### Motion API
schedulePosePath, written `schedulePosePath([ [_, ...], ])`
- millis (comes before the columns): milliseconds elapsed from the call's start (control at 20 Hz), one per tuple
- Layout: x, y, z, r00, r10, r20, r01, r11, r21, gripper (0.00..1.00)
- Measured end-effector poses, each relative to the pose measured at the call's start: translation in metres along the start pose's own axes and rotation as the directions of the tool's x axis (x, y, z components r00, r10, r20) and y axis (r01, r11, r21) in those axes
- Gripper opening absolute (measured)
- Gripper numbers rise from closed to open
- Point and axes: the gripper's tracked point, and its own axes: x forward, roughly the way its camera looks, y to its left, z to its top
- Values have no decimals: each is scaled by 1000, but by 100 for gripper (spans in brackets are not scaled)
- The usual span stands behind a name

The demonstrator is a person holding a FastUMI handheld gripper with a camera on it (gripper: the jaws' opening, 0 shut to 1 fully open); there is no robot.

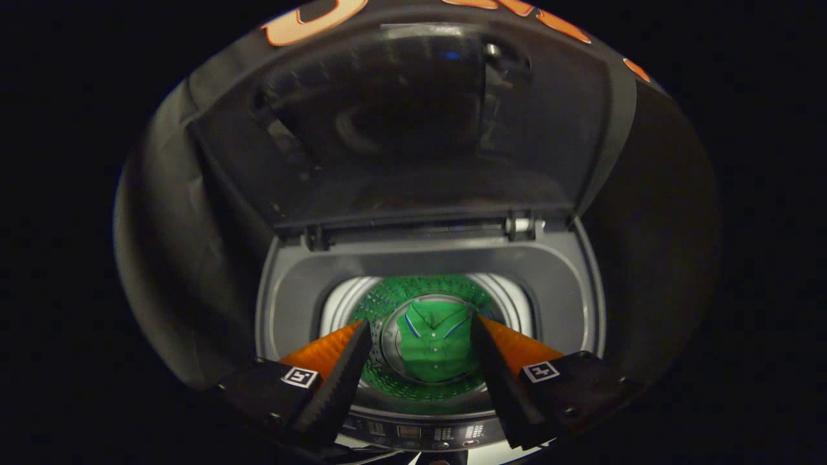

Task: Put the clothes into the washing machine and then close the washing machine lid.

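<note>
A top-loading washing machine [568, 284] stands just ahead of me with its dark see-through lid [413, 129] raised upright behind the tub opening. At the bottom of the drum [381, 298] lies a folded green shirt [431, 345] with a collar and buttons. My gripper [423, 339] hovers above the opening and is open, its fingers spread apart with nothing between them. Seen from here, the shirt lies in the gap between the two fingers, well below them.
The machine's control panel [420, 434] with buttons runs along the near edge, under my fingers. Lid hinges [523, 226] sit at the back rim of the opening. Black booth cloth hangs behind and to both sides of the machine.
</note>
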Motion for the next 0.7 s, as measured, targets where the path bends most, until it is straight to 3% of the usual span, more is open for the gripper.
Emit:
schedulePosePath([
  [350, -72, 15, 111, 968, 31, 249, -17, 998, -58, 99],
  [700, -98, 21, 207, 913, 17, 407, 35, 992, -119, 99],
])
